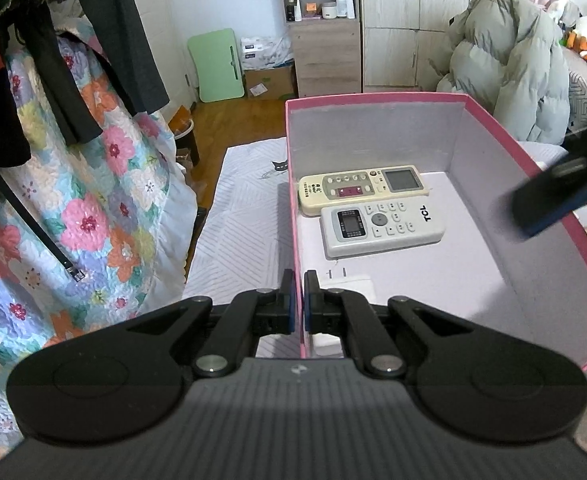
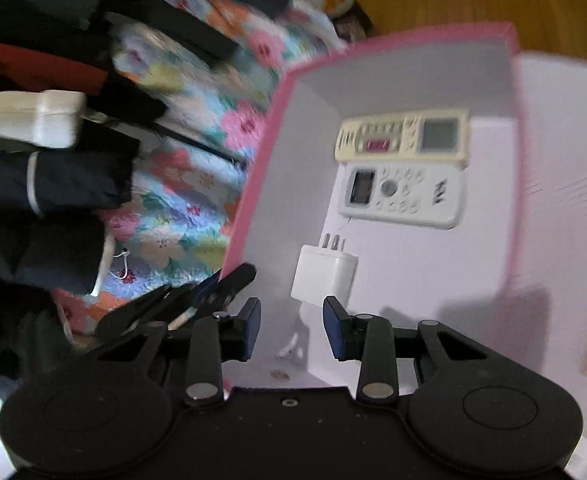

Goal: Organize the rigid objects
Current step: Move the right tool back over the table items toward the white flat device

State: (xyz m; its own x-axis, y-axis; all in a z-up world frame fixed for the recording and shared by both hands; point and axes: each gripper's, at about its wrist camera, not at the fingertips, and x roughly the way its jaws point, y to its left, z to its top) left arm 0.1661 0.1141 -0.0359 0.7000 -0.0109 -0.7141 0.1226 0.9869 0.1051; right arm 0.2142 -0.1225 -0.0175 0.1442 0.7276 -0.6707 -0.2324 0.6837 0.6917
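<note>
Care at the rim matters most now. The left hand-held gripper (image 1: 298,300) is pinching the near-left wall of the pink box (image 1: 553,184), one finger outside and one inside, its jaws pressed almost together on the thin card; that grip should stay firm and level so the box does not slide on the pale quilted surface (image 1: 245,208) while things go in. The right hand-held gripper (image 2: 291,330) stands partly spread with nothing between its fingers, just above the box interior. I judge the charger has been set down and this hand is free for the next item; it should clear the wall cleanly and avoid nudging the contents.

Inside the box, seen from the left wrist, a cream remote (image 1: 363,190) lies at twelve o'clock against the far-left corner, screen end to the right. A white remote (image 1: 381,226) lies just beside it, nearer, screen end to the left, with dark lettering at its right end. A white plug-in charger (image 2: 324,276) lies at about six o'clock, its metal prongs pointing toward the remotes. All three sit flat along the left side; the right half of the floor is bare.
</note>
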